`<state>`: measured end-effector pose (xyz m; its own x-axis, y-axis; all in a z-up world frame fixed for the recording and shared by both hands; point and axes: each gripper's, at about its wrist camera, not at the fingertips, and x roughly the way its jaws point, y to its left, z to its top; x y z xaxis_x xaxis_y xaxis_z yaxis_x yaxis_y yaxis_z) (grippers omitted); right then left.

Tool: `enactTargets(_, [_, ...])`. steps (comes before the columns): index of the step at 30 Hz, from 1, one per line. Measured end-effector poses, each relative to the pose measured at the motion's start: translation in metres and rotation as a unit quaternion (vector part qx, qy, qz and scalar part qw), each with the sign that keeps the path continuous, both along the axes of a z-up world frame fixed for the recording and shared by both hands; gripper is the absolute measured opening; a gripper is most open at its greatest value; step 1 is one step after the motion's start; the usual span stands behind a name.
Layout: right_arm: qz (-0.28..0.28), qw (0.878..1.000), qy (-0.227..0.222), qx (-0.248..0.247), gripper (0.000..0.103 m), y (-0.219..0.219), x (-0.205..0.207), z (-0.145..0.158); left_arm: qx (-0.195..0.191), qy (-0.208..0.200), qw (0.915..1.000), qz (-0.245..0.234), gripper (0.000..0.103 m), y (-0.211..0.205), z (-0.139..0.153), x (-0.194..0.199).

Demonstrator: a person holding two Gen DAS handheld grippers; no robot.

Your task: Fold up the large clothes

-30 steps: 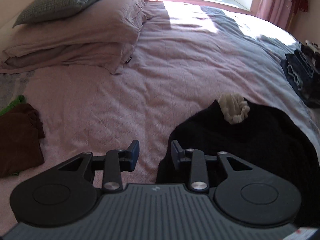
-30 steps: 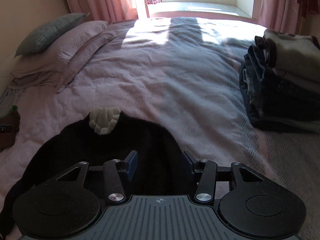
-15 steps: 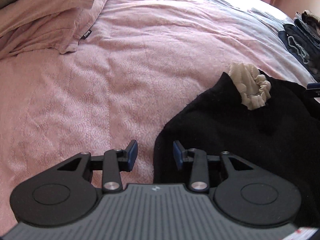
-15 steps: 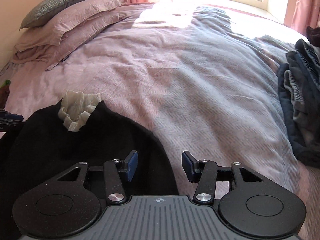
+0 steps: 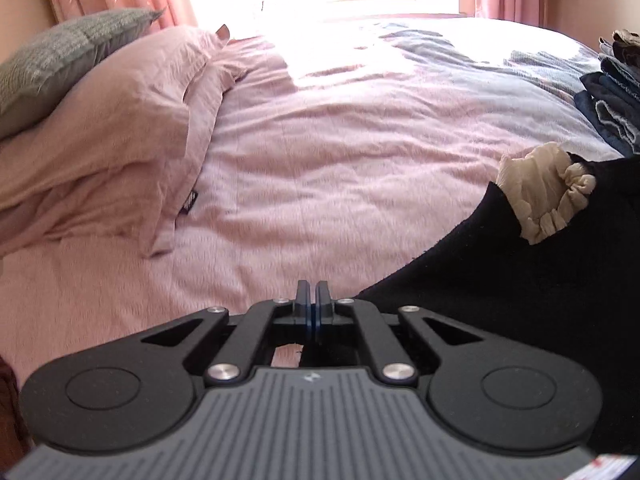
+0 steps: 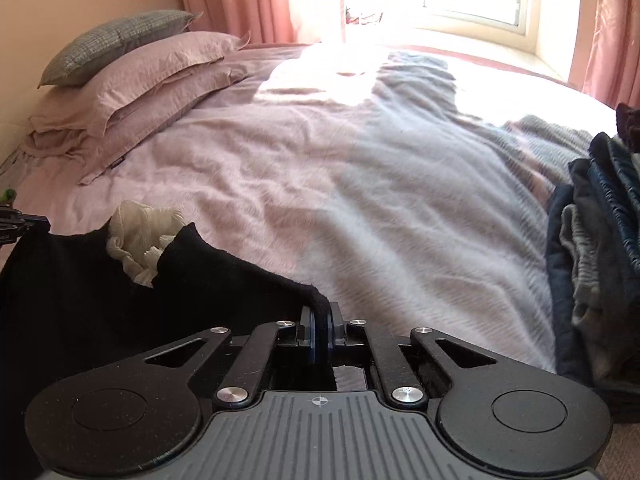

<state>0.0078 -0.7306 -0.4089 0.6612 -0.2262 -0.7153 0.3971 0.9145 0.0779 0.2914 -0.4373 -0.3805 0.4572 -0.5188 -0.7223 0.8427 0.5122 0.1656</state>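
A black garment (image 5: pixel 520 300) with a cream ruffled collar (image 5: pixel 544 196) lies on the pink bedspread (image 5: pixel 340 160). In the left wrist view my left gripper (image 5: pixel 312 298) has its pads pressed together at the garment's left shoulder edge, and dark cloth shows under the fingers. In the right wrist view my right gripper (image 6: pixel 320 316) is shut on a fold of the black garment (image 6: pixel 120 300) at its right shoulder, to the right of the collar (image 6: pixel 144 236). The left gripper's tip (image 6: pixel 20 222) shows at the garment's far left corner, and the top edge is pulled up between the two.
Pink pillows (image 5: pixel 108 140) under a grey pillow (image 5: pixel 60 52) lie at the bed's left. A stack of folded jeans and dark clothes (image 6: pixel 600 260) sits at the right edge. Bare bedspread (image 6: pixel 360 180) stretches beyond the garment to the window and curtains.
Both grippers dropped onto the garment's shoulders and went from open to shut. The black cloth's top edge now rises into the right jaws.
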Motion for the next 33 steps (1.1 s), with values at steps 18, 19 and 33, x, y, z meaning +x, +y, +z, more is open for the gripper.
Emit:
enactTargets(18, [-0.164, 0.974, 0.063, 0.143, 0.054, 0.088, -0.247, 0.010, 0.004, 0.141, 0.9799, 0.141, 0.020, 0.182, 0.008, -0.098])
enactTargets(19, [-0.180, 0.968, 0.075, 0.158, 0.054, 0.098, -0.271, 0.007, 0.006, 0.154, 0.9754, 0.158, 0.020, 0.200, 0.010, -0.108])
enactTargets(33, [-0.298, 0.893, -0.006, 0.337, 0.007, 0.166, -0.383, -0.034, -0.023, 0.241, 0.9382, 0.247, 0.023, 0.266, 0.016, -0.205])
